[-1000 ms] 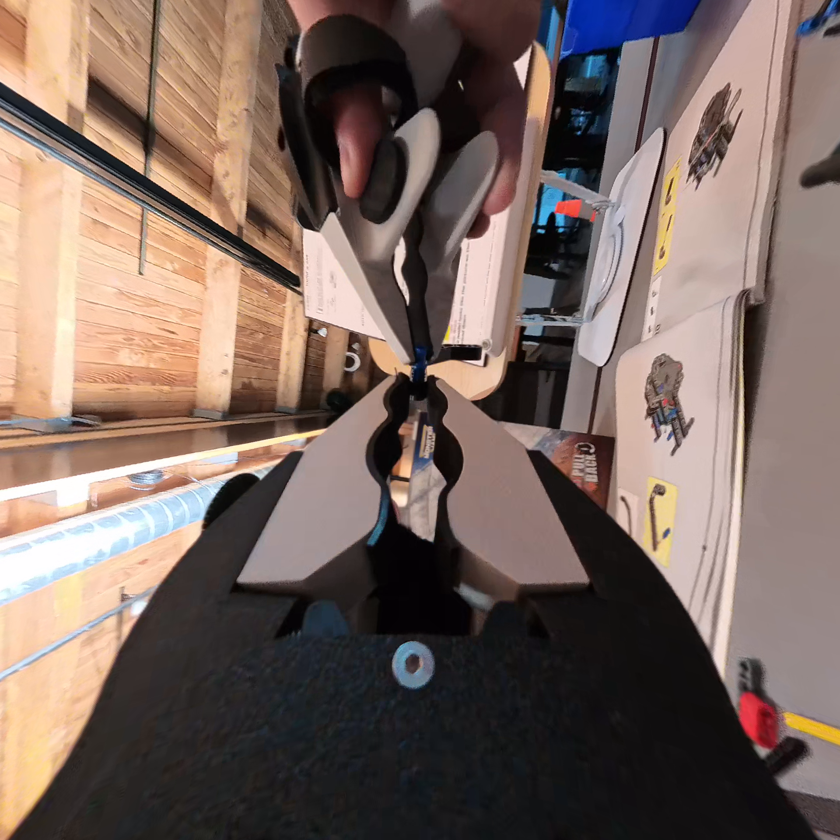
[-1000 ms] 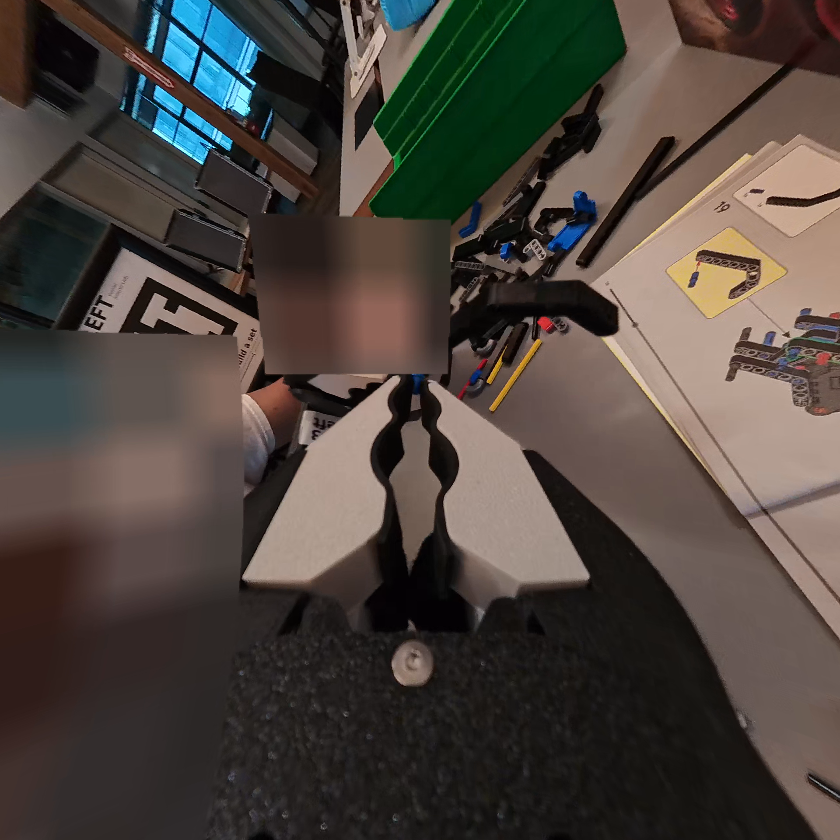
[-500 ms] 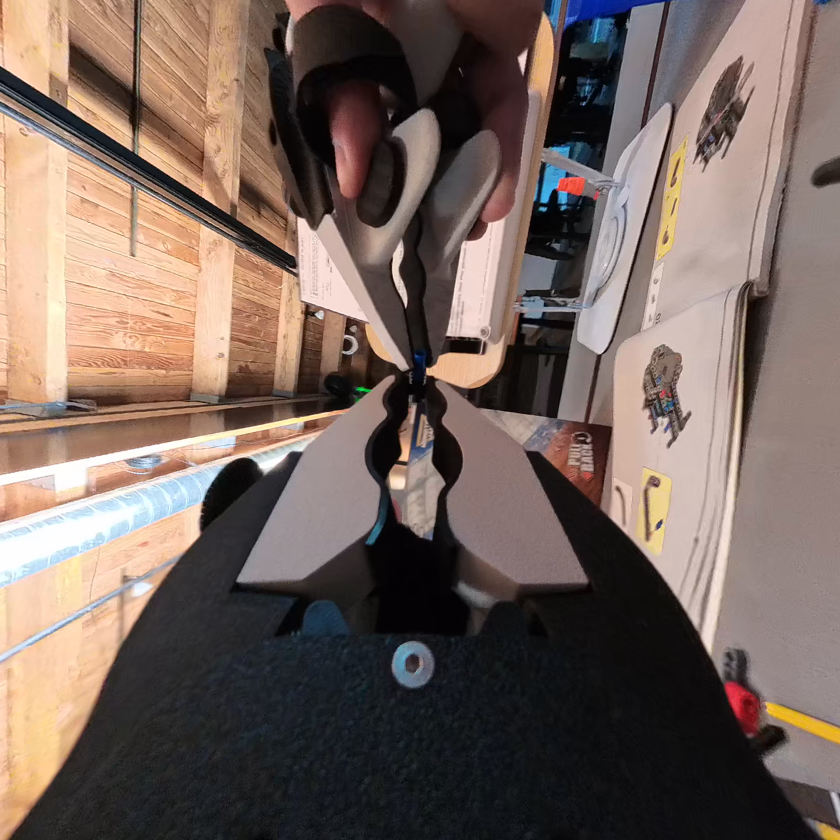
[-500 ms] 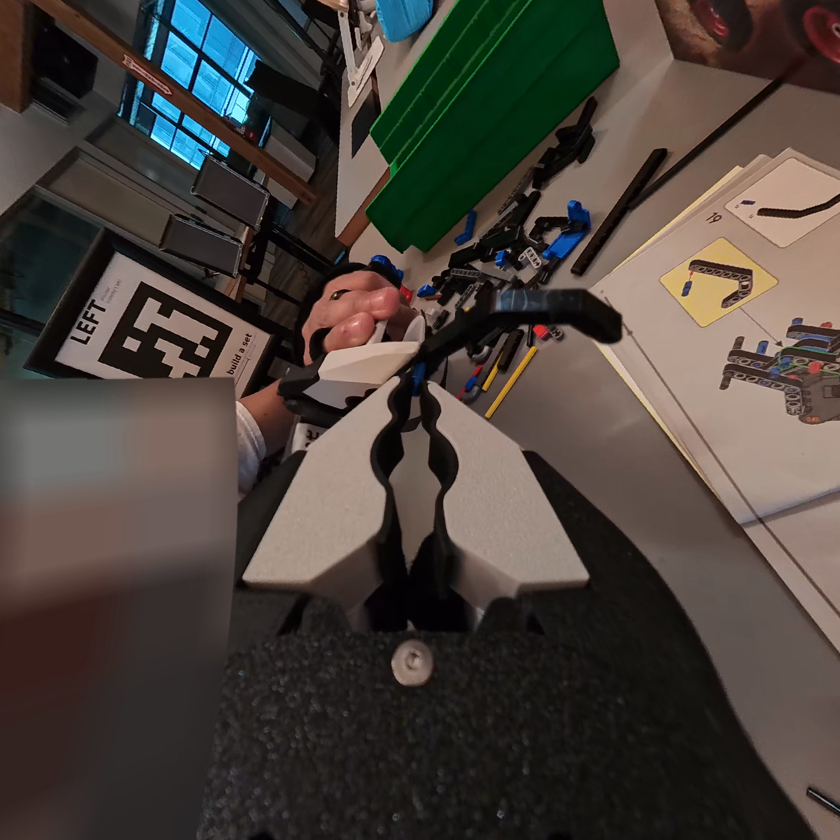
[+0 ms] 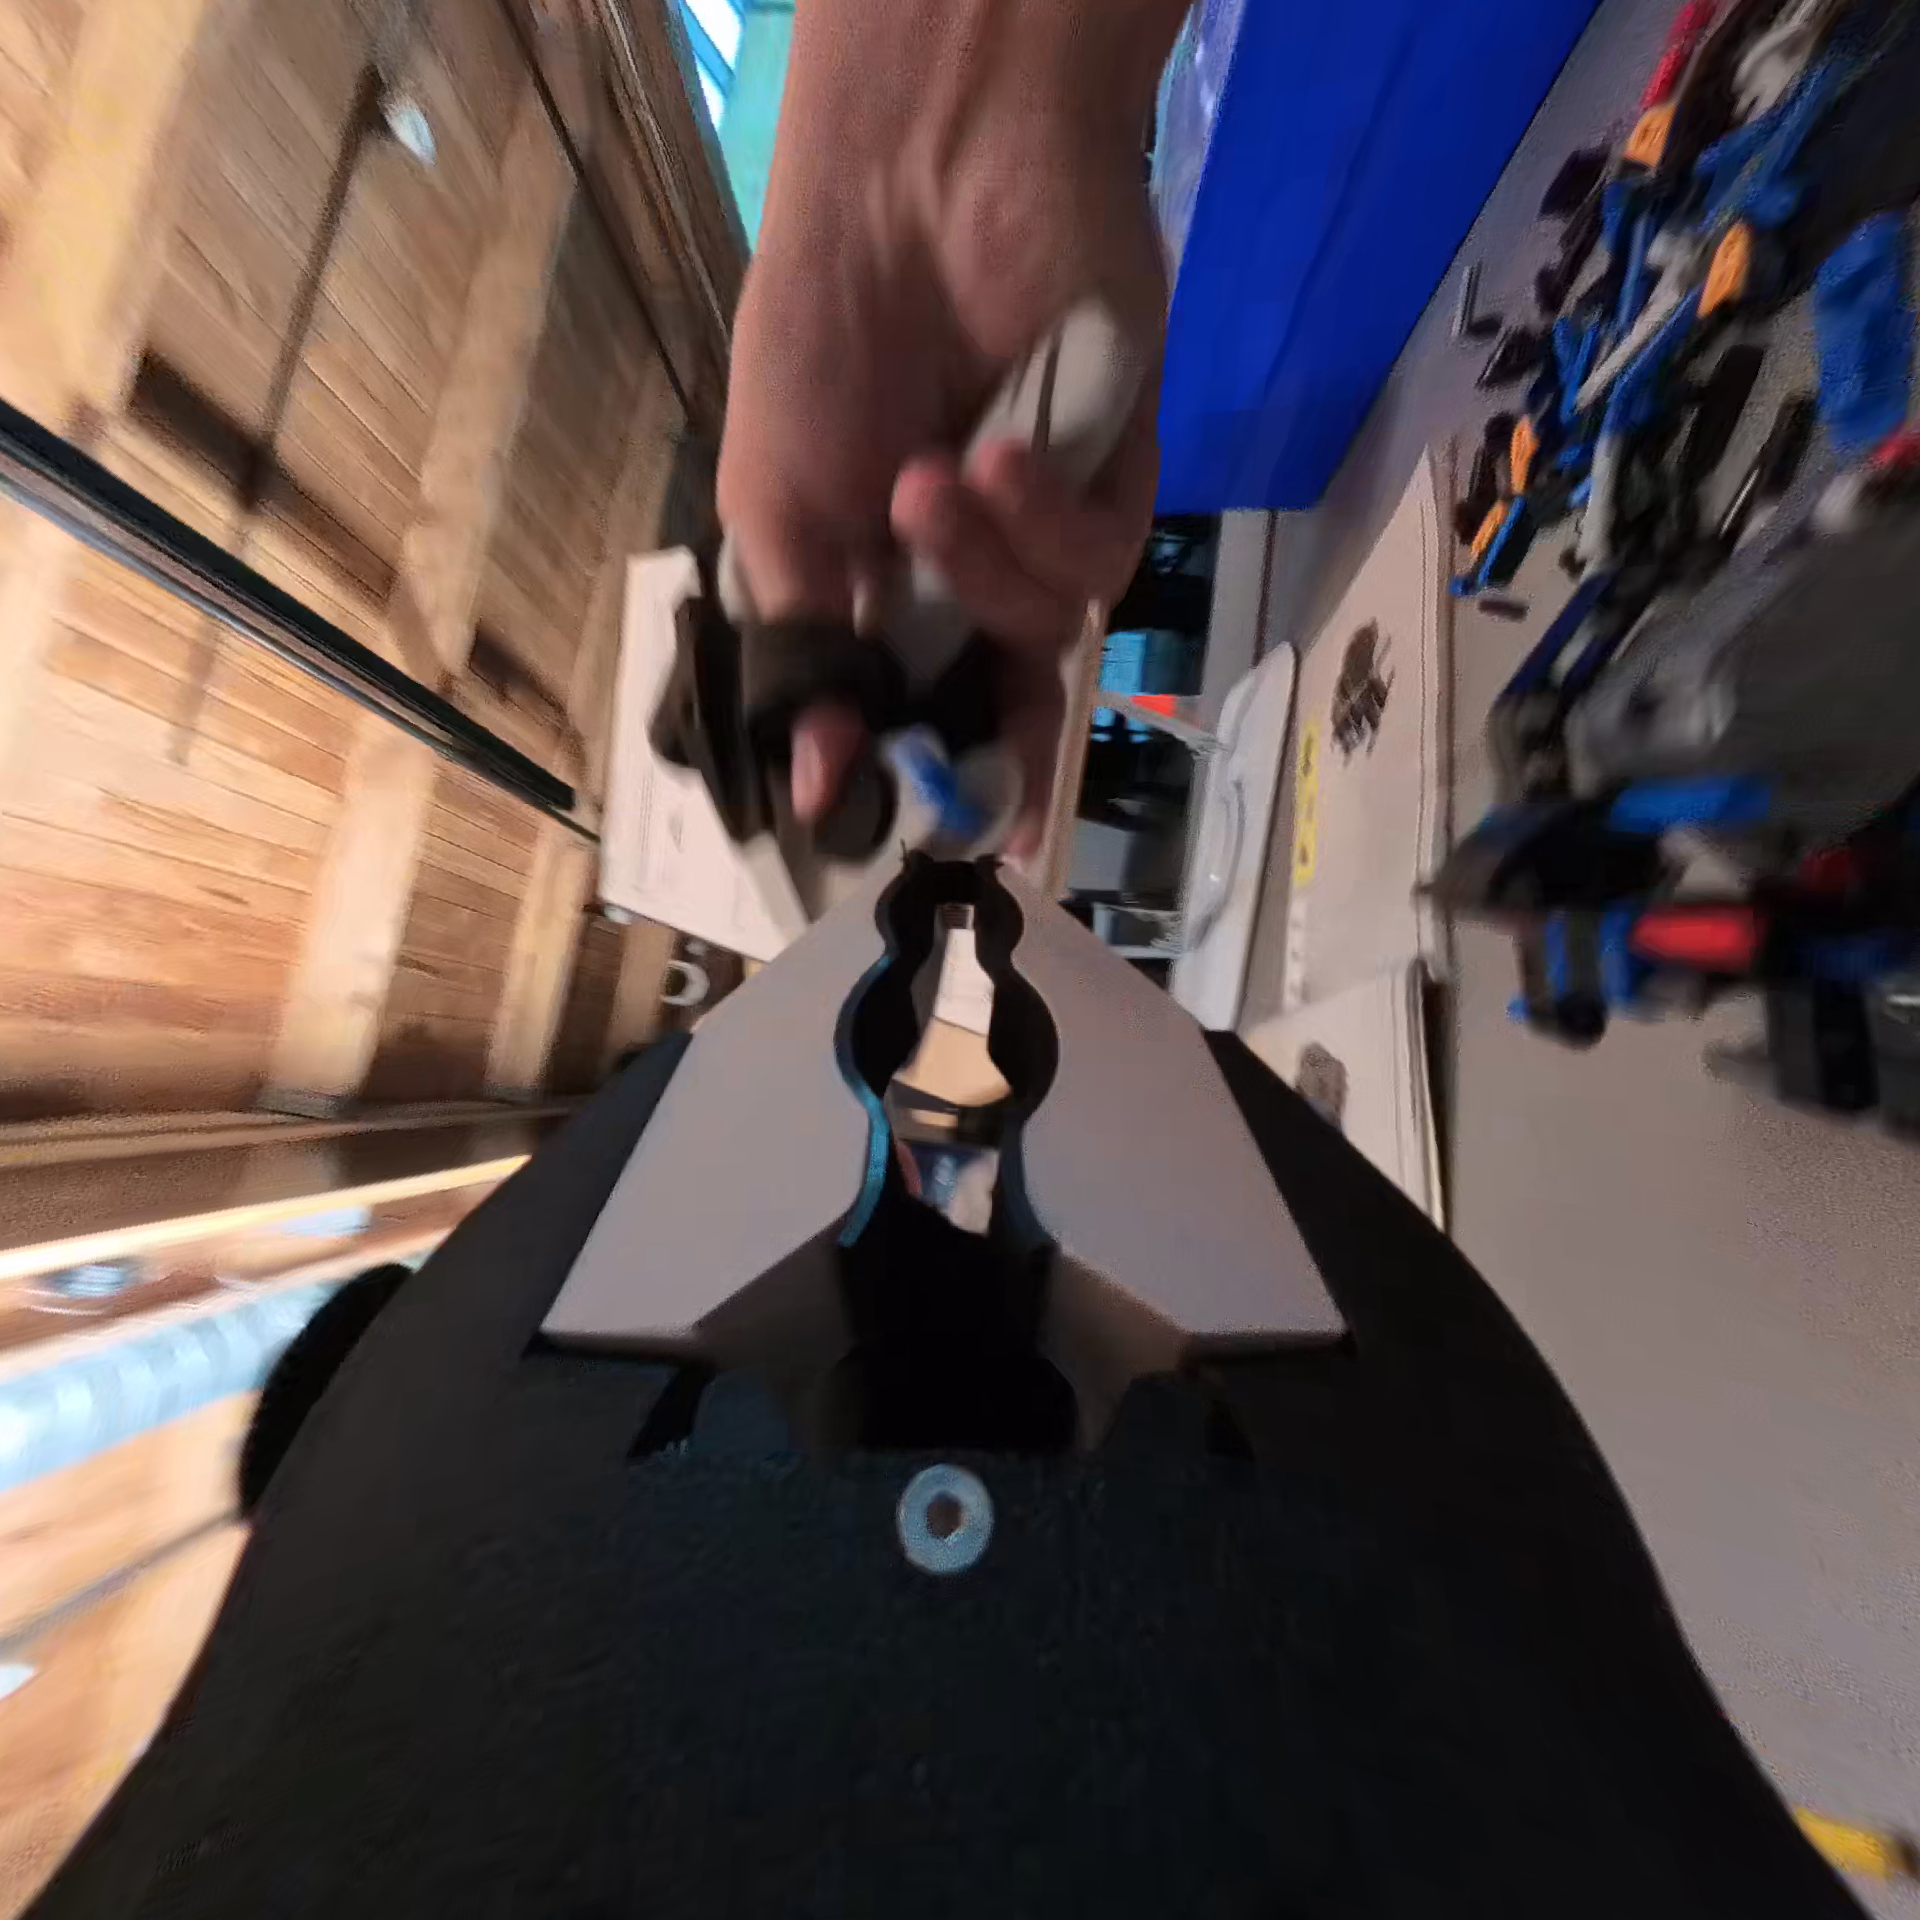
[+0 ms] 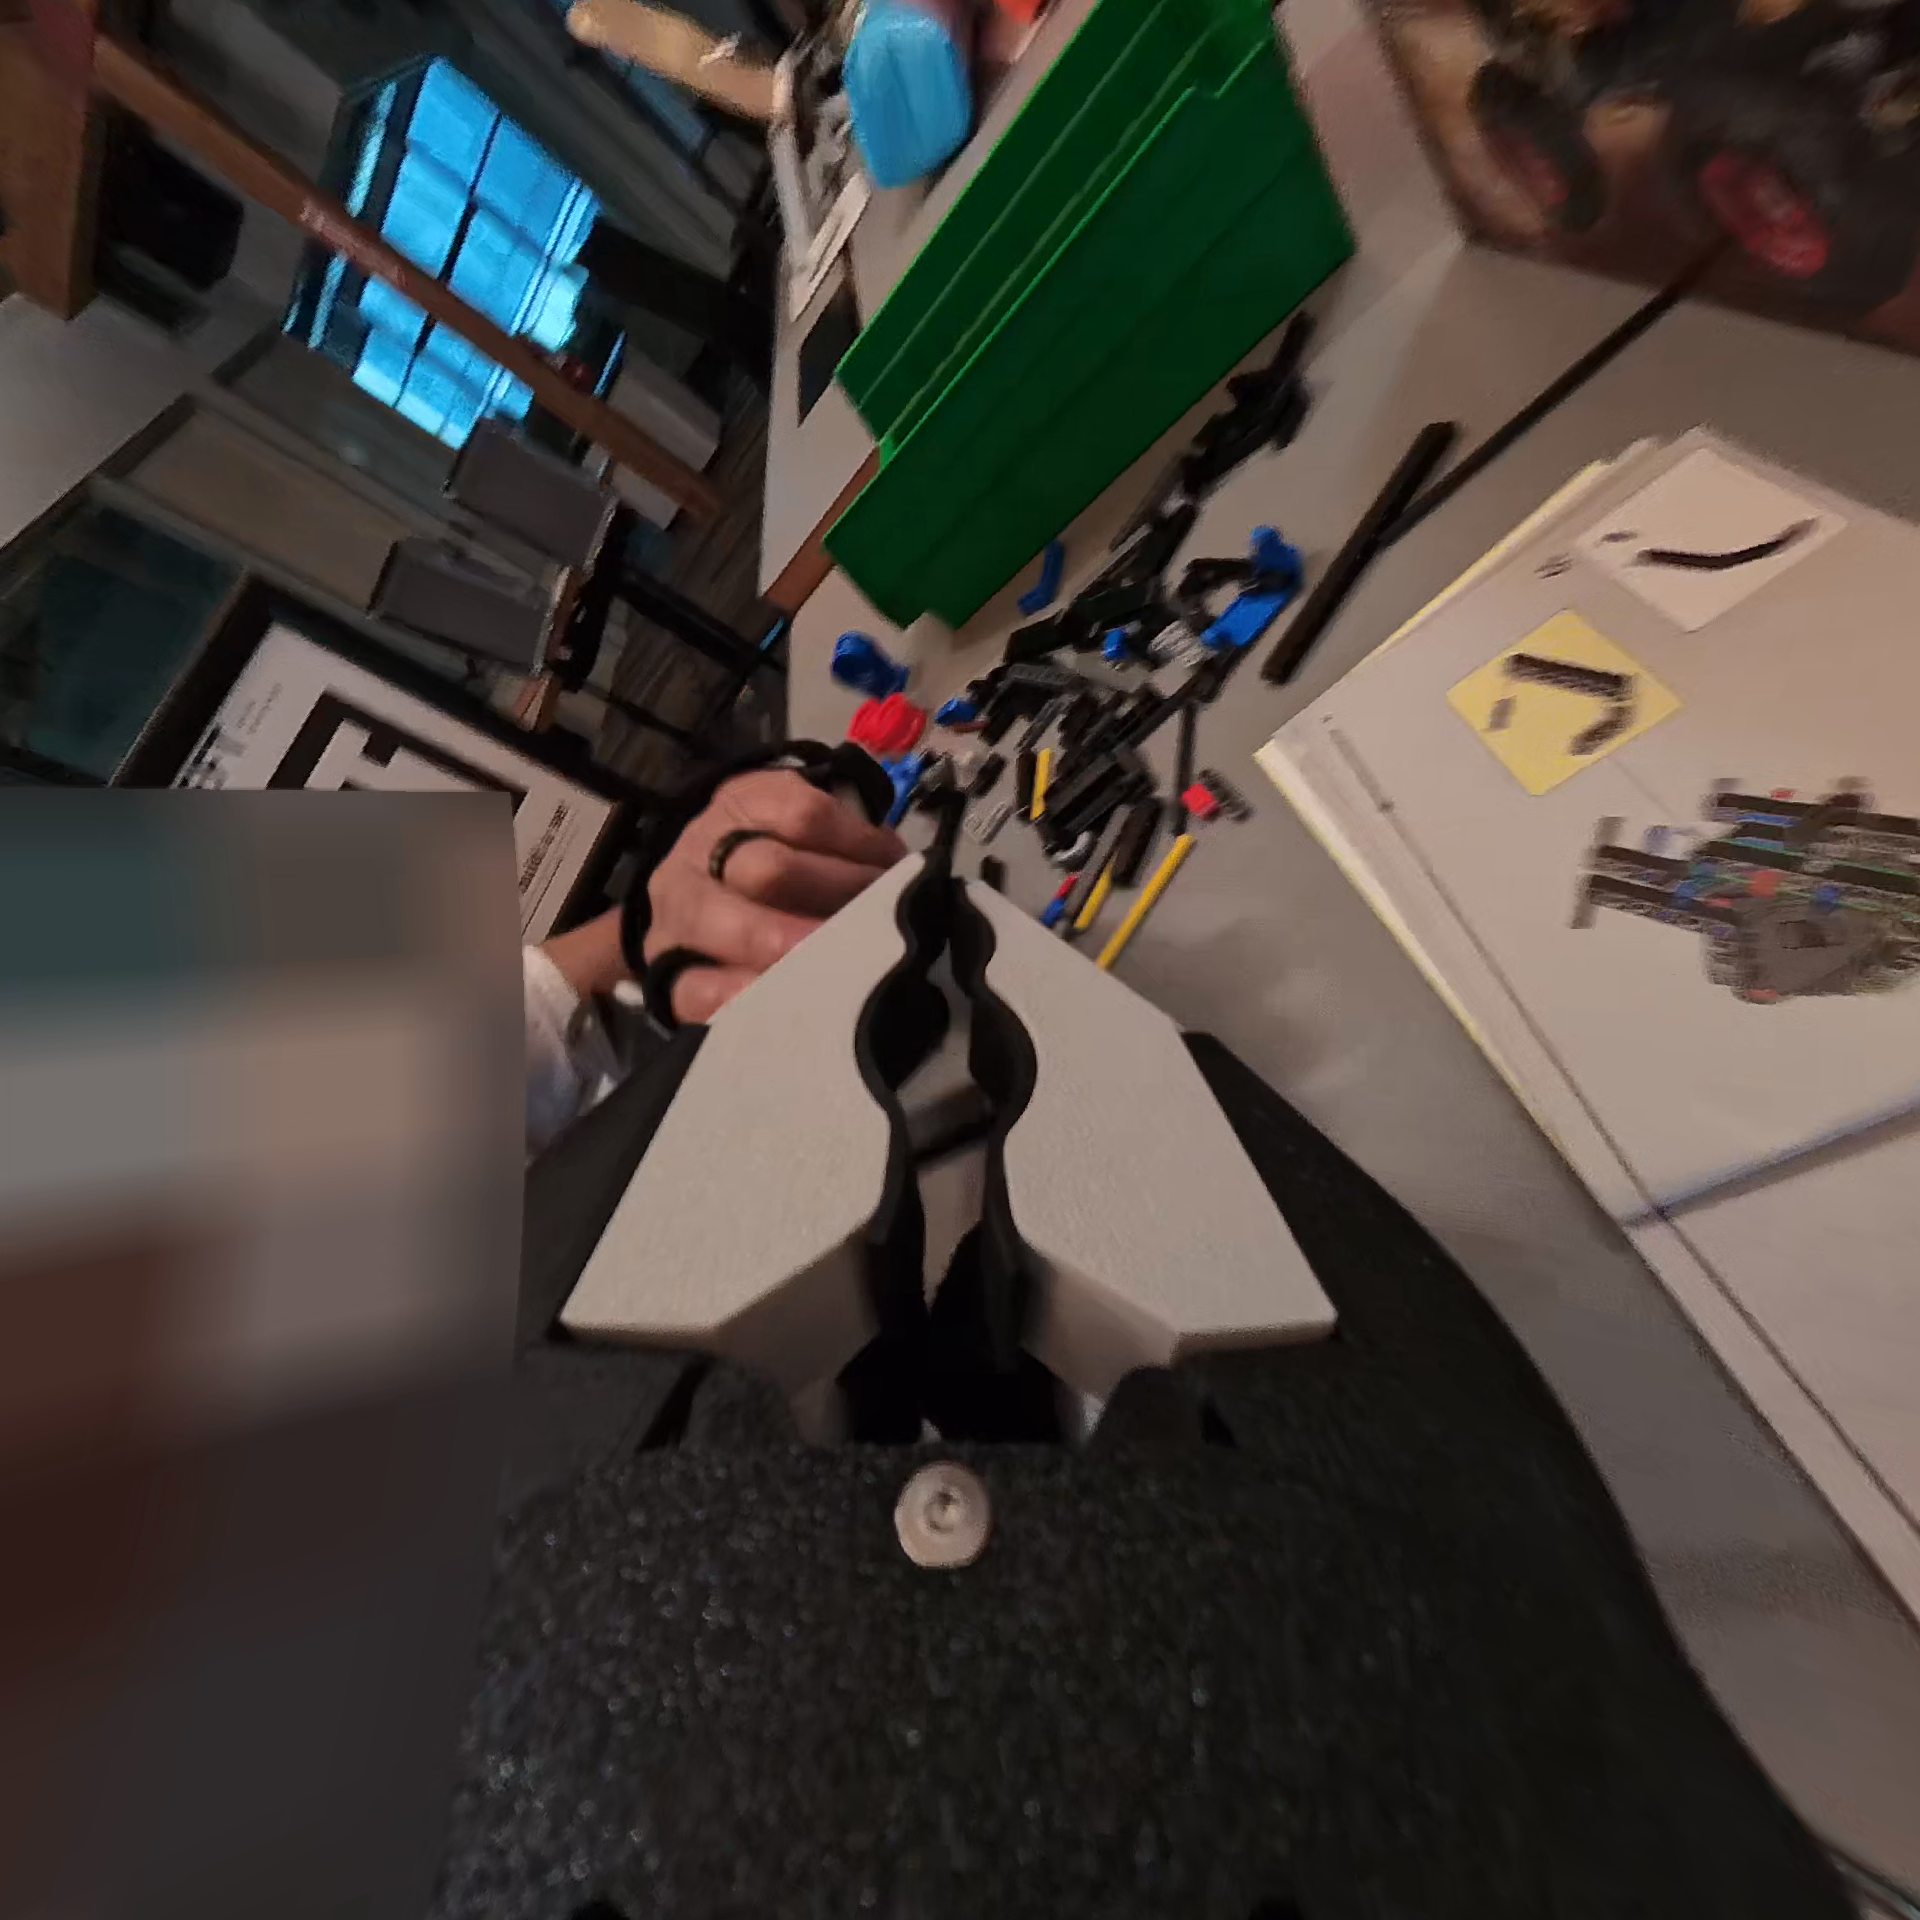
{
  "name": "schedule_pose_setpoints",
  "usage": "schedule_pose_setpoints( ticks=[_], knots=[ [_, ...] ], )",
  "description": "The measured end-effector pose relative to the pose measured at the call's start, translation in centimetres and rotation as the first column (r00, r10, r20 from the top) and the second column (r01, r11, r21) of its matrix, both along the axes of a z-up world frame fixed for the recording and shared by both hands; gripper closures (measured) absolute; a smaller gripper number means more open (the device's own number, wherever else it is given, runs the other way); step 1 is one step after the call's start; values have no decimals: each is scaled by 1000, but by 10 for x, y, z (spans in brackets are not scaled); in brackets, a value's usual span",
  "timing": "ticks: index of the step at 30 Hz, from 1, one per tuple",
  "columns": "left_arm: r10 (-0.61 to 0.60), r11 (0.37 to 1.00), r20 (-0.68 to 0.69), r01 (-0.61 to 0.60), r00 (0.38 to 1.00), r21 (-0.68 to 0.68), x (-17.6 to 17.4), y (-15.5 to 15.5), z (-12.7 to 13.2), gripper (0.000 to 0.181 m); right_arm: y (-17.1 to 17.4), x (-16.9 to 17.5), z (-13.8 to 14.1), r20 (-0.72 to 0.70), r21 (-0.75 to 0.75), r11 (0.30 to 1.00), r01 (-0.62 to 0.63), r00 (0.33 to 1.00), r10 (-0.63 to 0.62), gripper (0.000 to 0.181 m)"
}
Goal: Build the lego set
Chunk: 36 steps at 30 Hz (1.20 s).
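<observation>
Half made out a slim black plastic lego piece (image 6: 948, 821) jutting up at the pinched-together tips of the right gripper (image 6: 940, 868); could not tell if gripped. Saw left gripper (image 5: 945, 864) jaws nearly closed, loose coloured lego pieces (image 6: 1101, 748) beyond on grey table (image 6: 1247, 987).

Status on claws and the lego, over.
Left claw and right claw nose to nose, blurred, grip unclear. Loose lego pieces lie beyond. Nothing blocking.

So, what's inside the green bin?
Only the green bin's outer walls and rim show; its inside is hidden from this angle. Loose pieces lie outside it on the table.
</observation>
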<state>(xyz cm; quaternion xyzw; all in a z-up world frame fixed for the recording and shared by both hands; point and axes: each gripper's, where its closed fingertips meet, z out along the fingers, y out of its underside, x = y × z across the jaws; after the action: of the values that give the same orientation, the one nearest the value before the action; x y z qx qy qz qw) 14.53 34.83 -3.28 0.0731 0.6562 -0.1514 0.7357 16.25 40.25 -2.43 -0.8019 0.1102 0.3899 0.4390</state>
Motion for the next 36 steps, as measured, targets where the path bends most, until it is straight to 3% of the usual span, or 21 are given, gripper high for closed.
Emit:
schedule_pose_setpoints(
  ticks=[1, 6, 11, 14, 17, 20, 23, 25, 27, 32, 36],
  knots=[
    [23, 999, 35, -24, 999, 36, 0, -11, -1, 176, -1, -13, -3, 9, -7, 998, -57, 998, 57, 181],
    [169, 983, -105, -176, 980, -54, 30, 43, -16, 176, -12, 31, 13, 253, 13, 991, 133, 958, -132, 181],
    [231, 960, -257, -263, 938, -95, 38, 66, -28, 176, -24, 46, 25, 377, 36, 983, 179, 909, -179, 181],
    [215, 958, -264, -256, 940, -133, 37, 67, -23, 176, -35, 43, 43, 426, 80, 984, 157, 888, -176, 181],
    [192, 950, -283, -251, 940, -189, 36, 65, -18, 176, -52, 41, 77, 539, 200, 966, 163, 805, -248, 175],
    [166, 949, -285, -231, 944, -213, 34, 62, -18, 176, -77, 15, 120, 600, 351, 928, 124, 731, -324, 167],
    [154, 953, -284, -219, 946, -212, 33, 56, -17, 176, -115, -17, 133, 631, 345, 927, 150, 694, -347, 152],
    [135, 953, -285, -203, 949, -226, 29, 50, -13, 176, -154, -41, 116, 685, 247, 951, 188, 660, -308, 140],
    [98, 956, -259, -163, 961, -245, 21, 39, -2, 176, -197, -60, 95, 719, 224, 932, 286, 597, -356, 140],
    [1, 936, -281, -100, 960, -338, 4, 15, 19, 176, -296, -98, 21, 696, 183, 808, 560, 507, -509, 143],
    [-85, 921, -350, -60, 933, -385, -18, -8, 33, 175, -364, -123, -30, 556, 247, 683, 687, 477, -681, 140]
  ],
)
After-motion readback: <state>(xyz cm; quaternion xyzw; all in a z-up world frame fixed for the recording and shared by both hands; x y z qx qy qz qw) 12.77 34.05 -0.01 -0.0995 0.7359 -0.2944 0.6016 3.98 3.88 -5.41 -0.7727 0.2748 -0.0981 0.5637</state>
